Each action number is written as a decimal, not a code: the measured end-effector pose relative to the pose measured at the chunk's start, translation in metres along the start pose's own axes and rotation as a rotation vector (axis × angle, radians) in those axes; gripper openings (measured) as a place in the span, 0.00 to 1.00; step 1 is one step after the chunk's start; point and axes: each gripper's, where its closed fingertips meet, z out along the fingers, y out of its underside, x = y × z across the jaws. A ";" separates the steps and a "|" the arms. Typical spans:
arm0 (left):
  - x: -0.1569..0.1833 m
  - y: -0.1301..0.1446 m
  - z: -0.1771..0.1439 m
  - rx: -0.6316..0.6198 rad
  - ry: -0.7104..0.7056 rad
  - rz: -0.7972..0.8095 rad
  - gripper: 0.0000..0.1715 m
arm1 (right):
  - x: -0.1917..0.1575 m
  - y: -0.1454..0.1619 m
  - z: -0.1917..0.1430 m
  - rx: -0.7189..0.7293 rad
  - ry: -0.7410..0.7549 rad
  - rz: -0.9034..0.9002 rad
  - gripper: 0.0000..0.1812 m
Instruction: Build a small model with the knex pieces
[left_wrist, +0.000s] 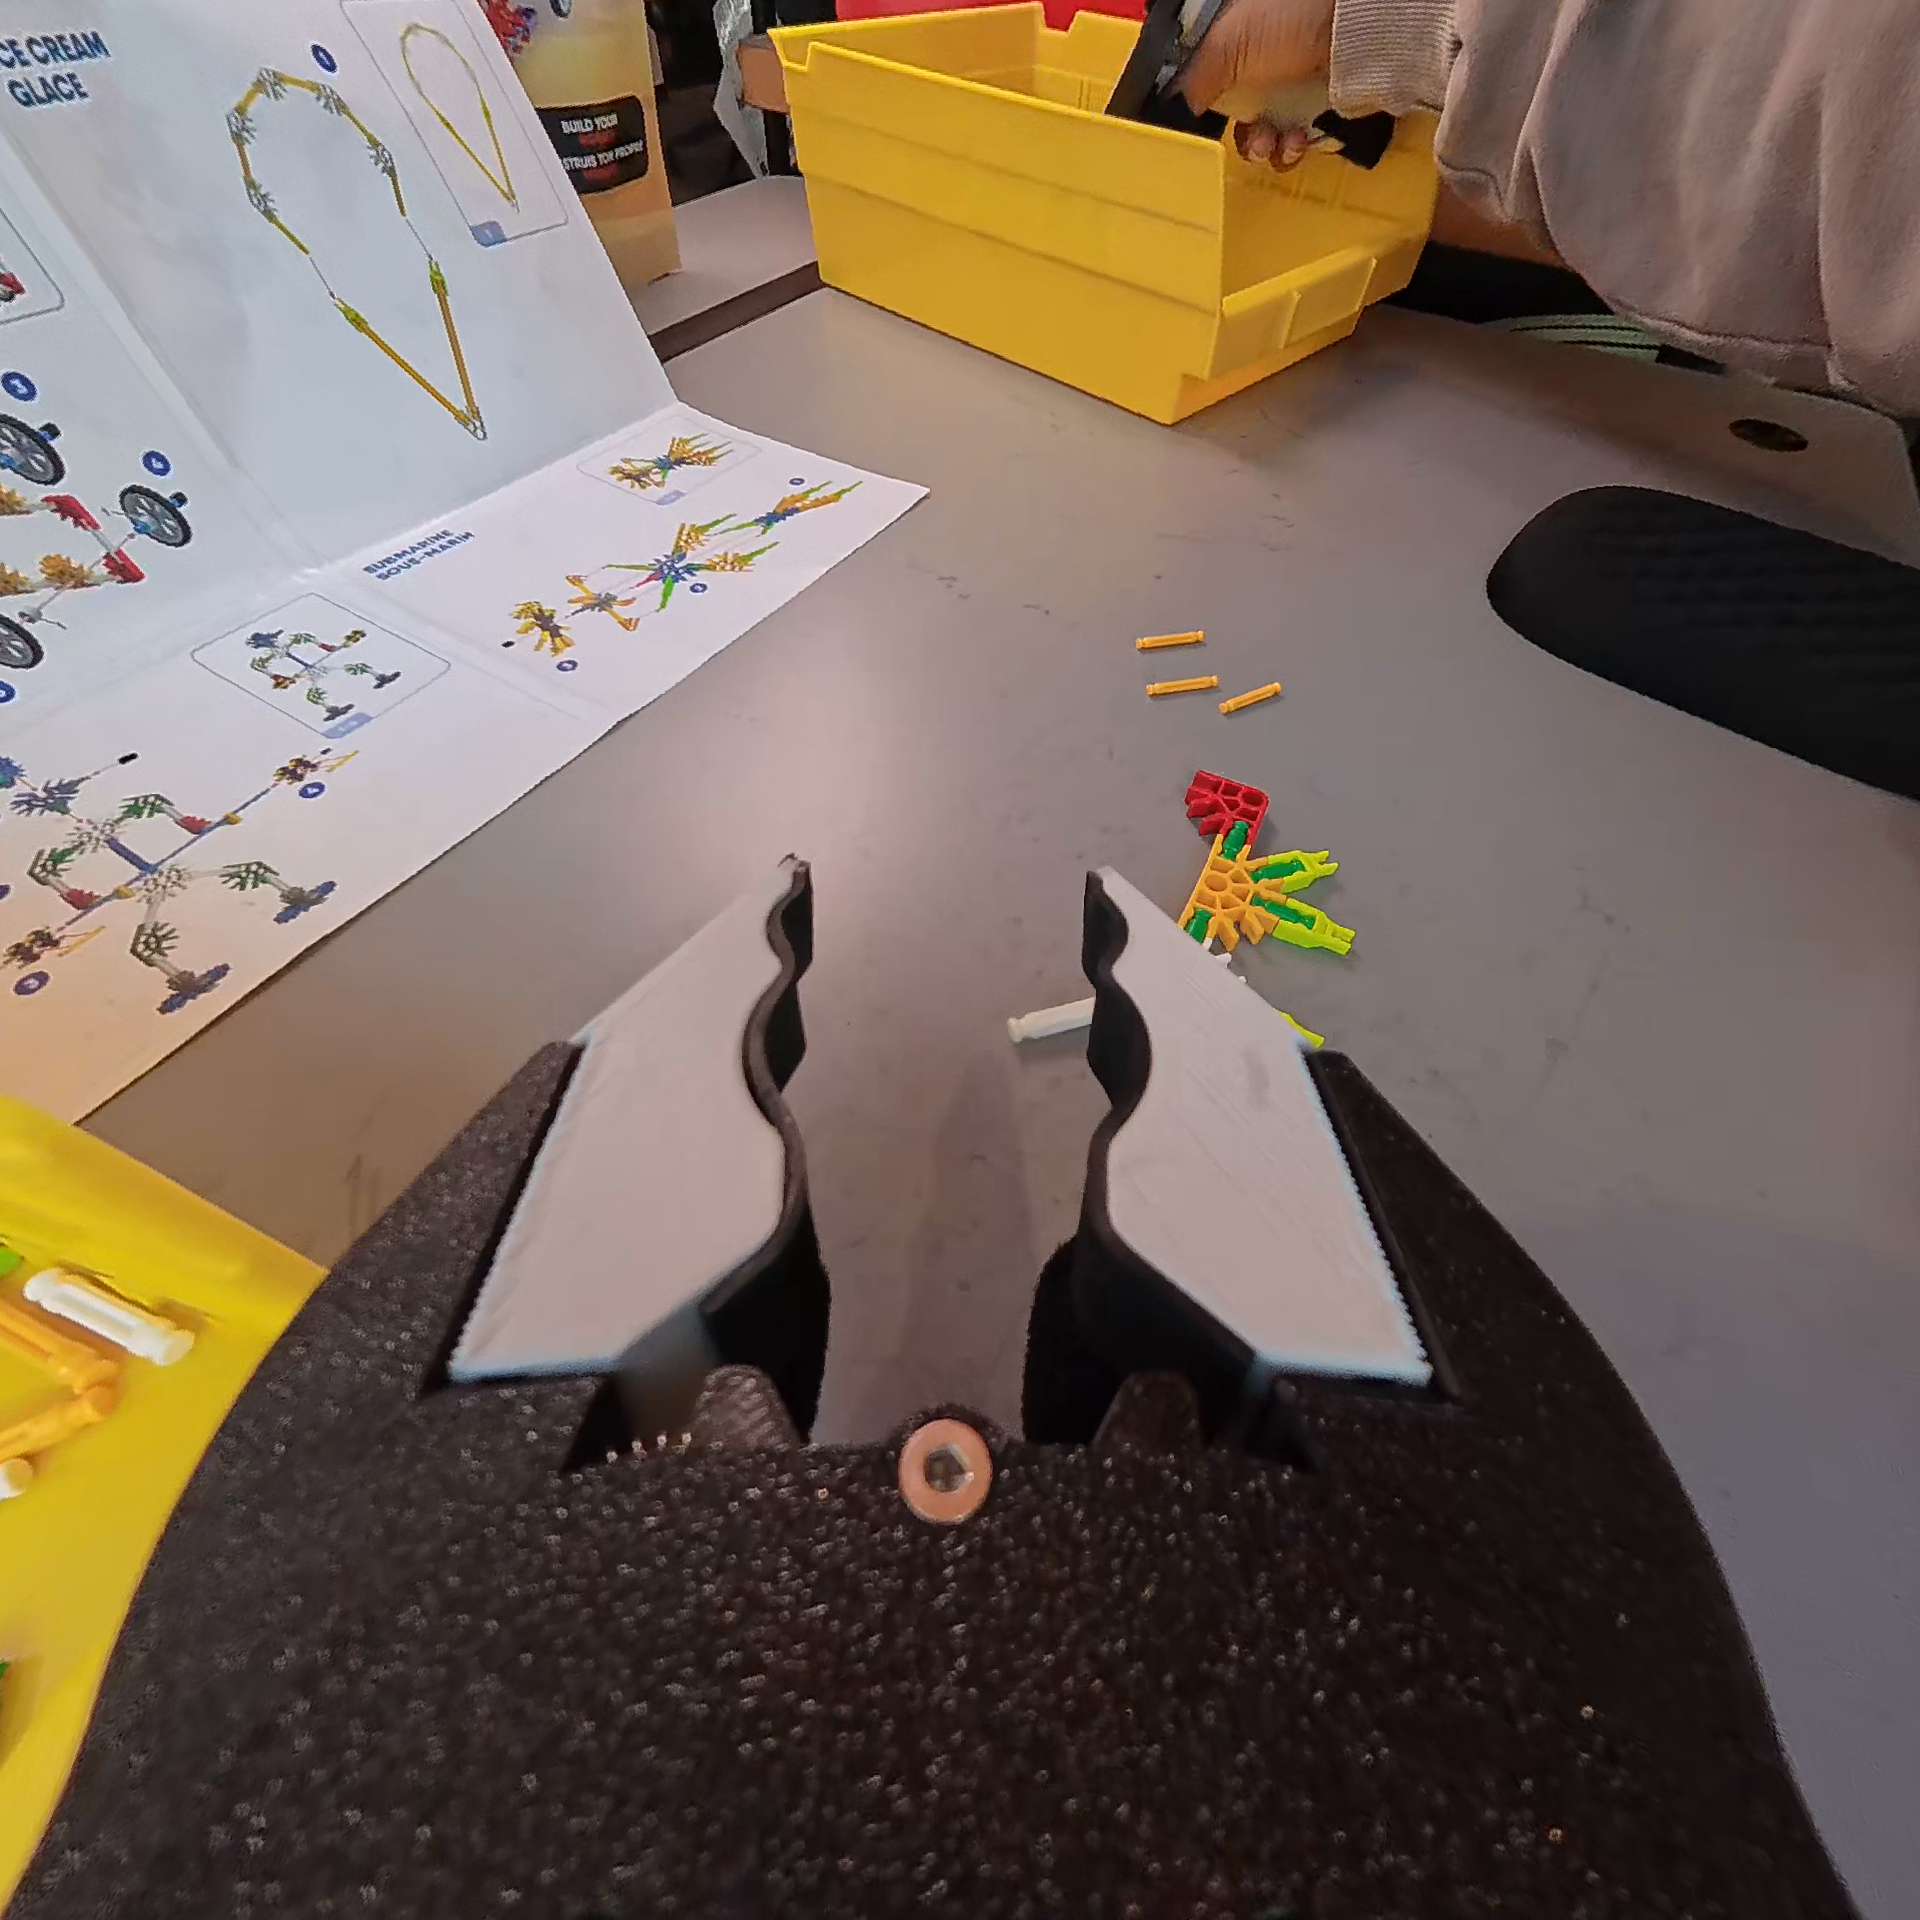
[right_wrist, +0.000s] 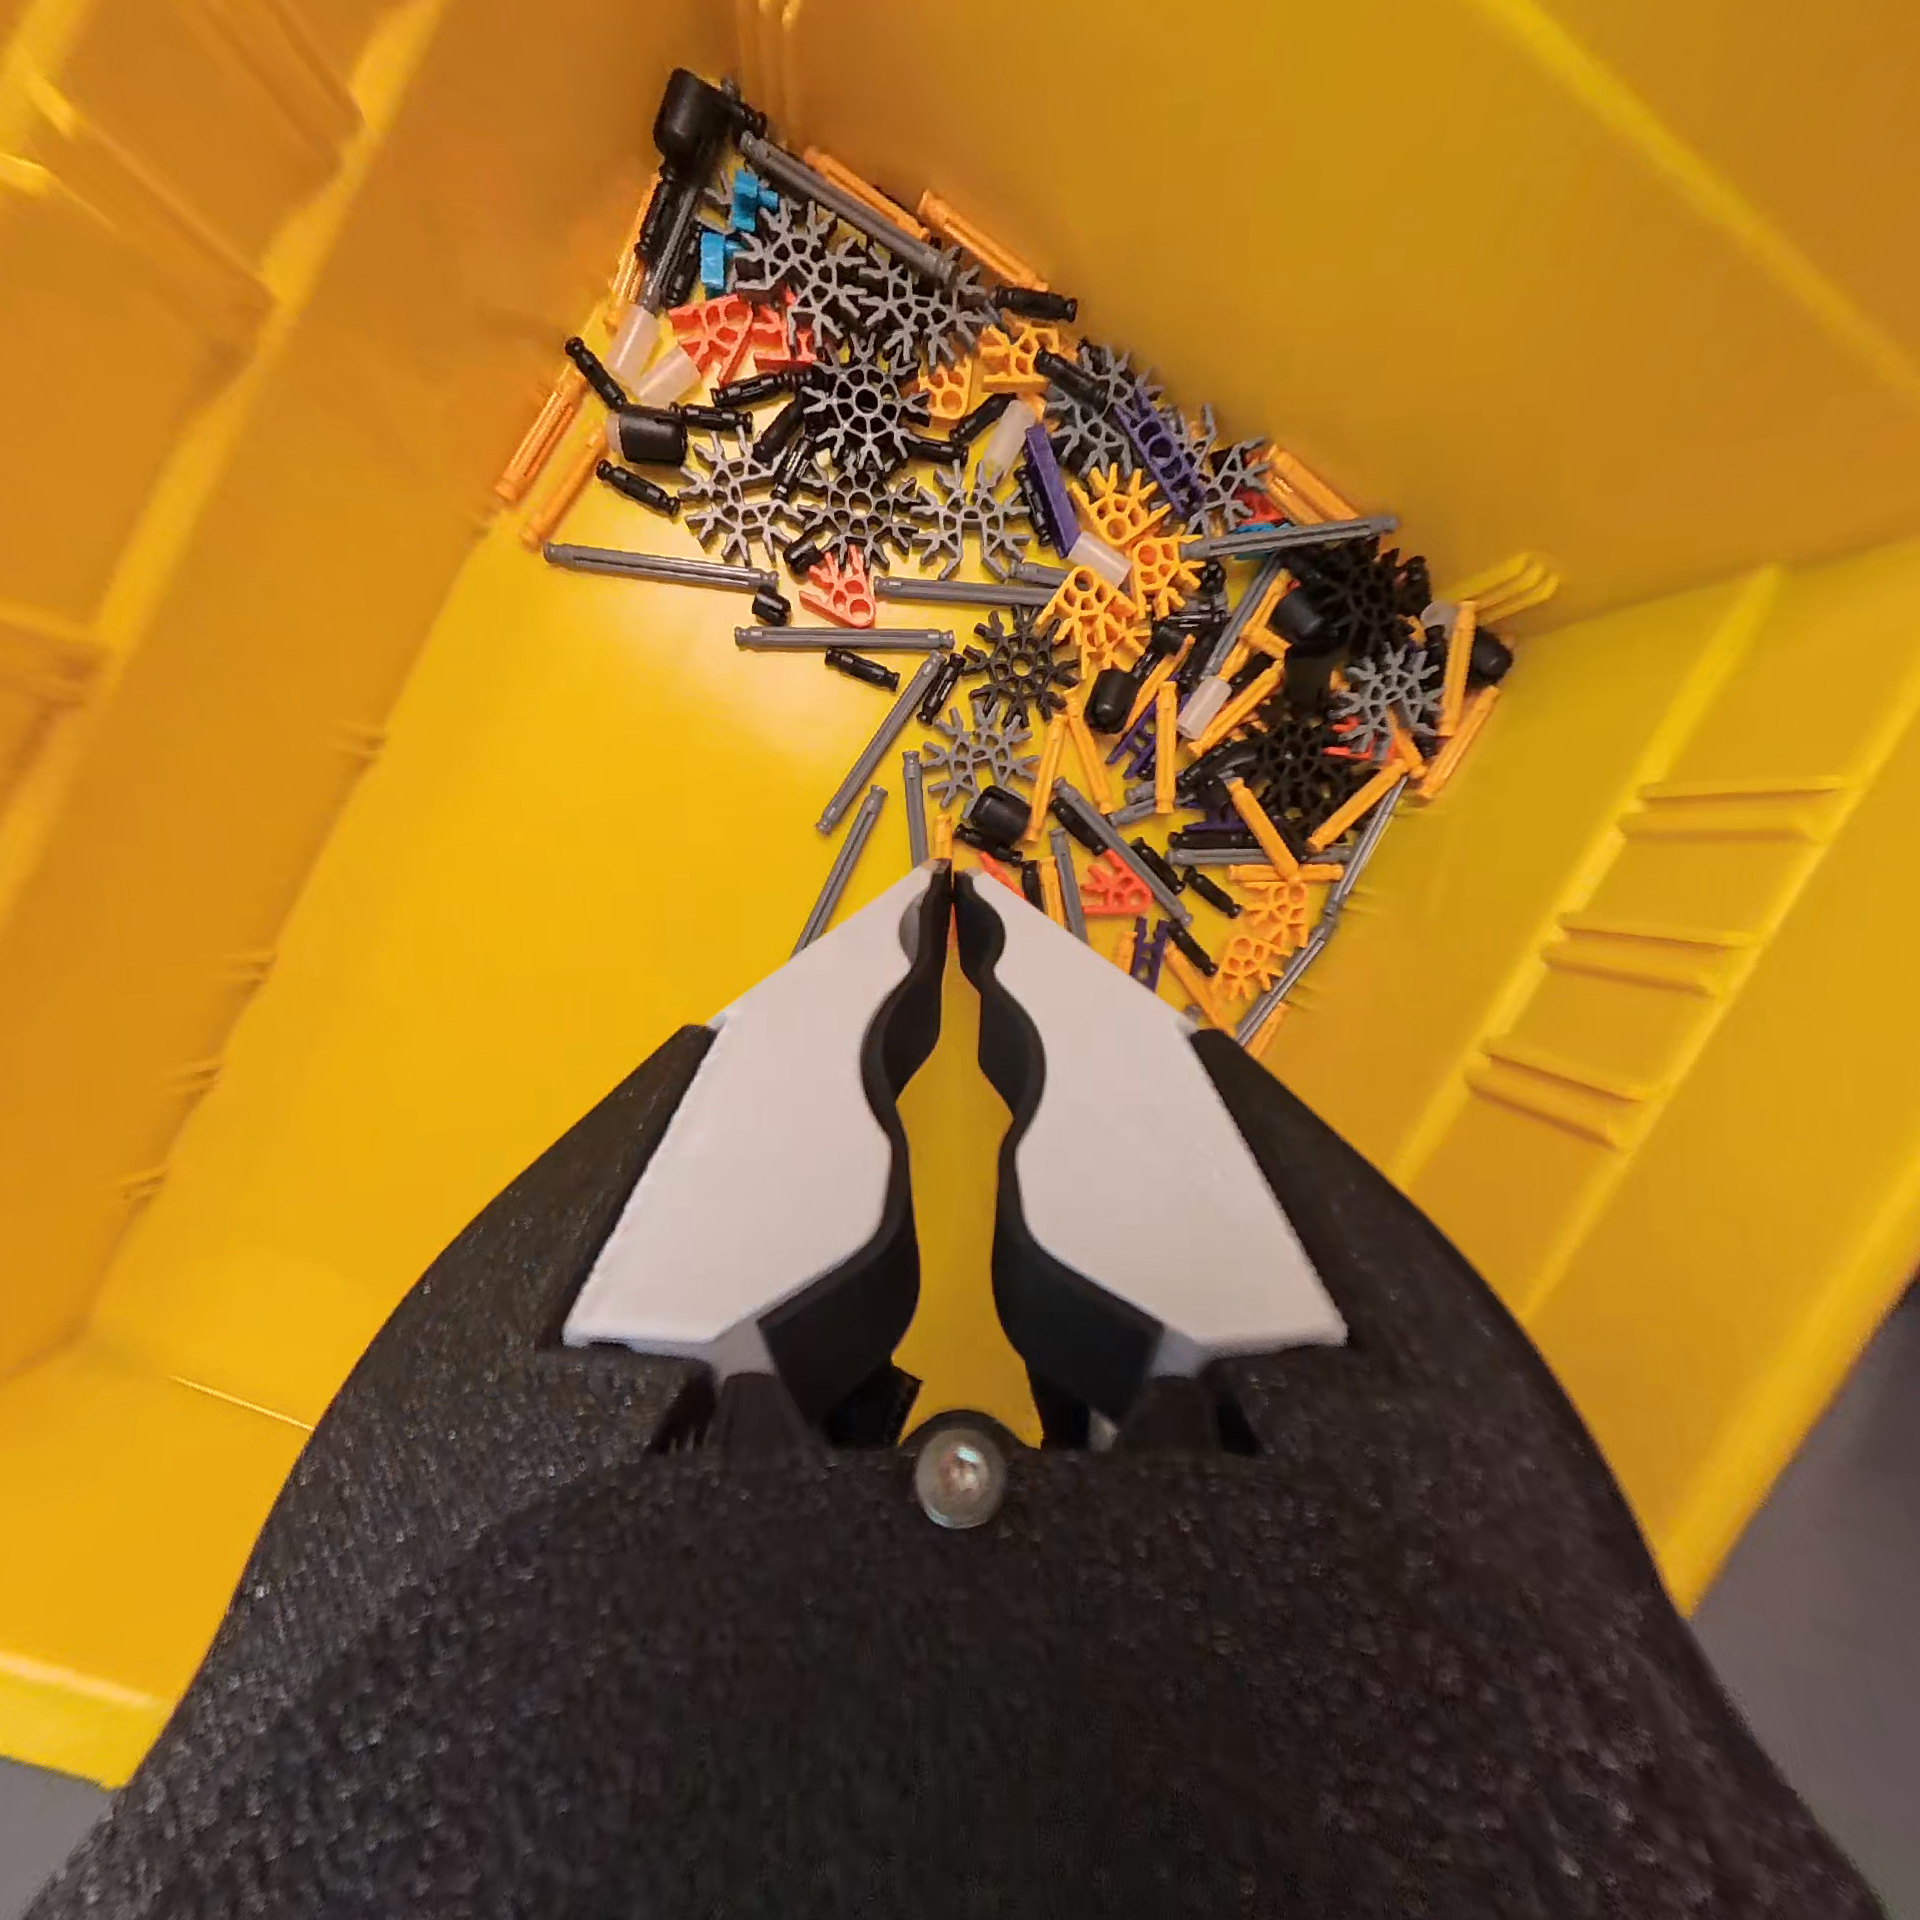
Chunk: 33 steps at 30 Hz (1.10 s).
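My left gripper (left_wrist: 945, 873) is open and empty above the grey table (left_wrist: 935, 675). A white rod (left_wrist: 1049, 1023) lies just beyond its right finger. A small build of red, orange and green connectors (left_wrist: 1247, 883) lies to the right of it. My right gripper (right_wrist: 951, 878) is shut, its tips inside a yellow bin (right_wrist: 416, 935) at the near edge of a pile of grey, black, orange and purple rods and connectors (right_wrist: 1039, 571). An orange bit shows at its tips; I cannot tell whether it is held. In the left wrist view a hand (left_wrist: 1257, 62) holds that gripper in the far bin (left_wrist: 1039, 239).
A folded instruction sheet (left_wrist: 364, 520) lies and stands at the left. Three short orange rods (left_wrist: 1179, 686) lie on the table. A second yellow bin (left_wrist: 104, 1455) with white and orange rods is at the near left. A black pad (left_wrist: 1714, 623) and a grey sleeve (left_wrist: 1662, 156) are at the right. Left tips to right tips: about 55 centimeters. Measured from the fingertips, the white rod (left_wrist: 1049, 1023) is 5 centimeters or so from the left gripper and 55 centimeters from the right.
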 end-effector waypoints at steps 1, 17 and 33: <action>0.000 0.000 0.000 -0.001 0.003 0.002 0.30 | -0.001 0.001 0.001 0.005 -0.011 0.008 0.00; 0.003 0.001 0.000 -0.004 0.010 0.016 0.30 | -0.002 -0.002 0.003 0.034 -0.038 0.047 0.01; 0.003 0.002 0.001 -0.008 0.011 0.016 0.30 | -0.010 0.003 0.005 0.023 -0.095 0.077 0.02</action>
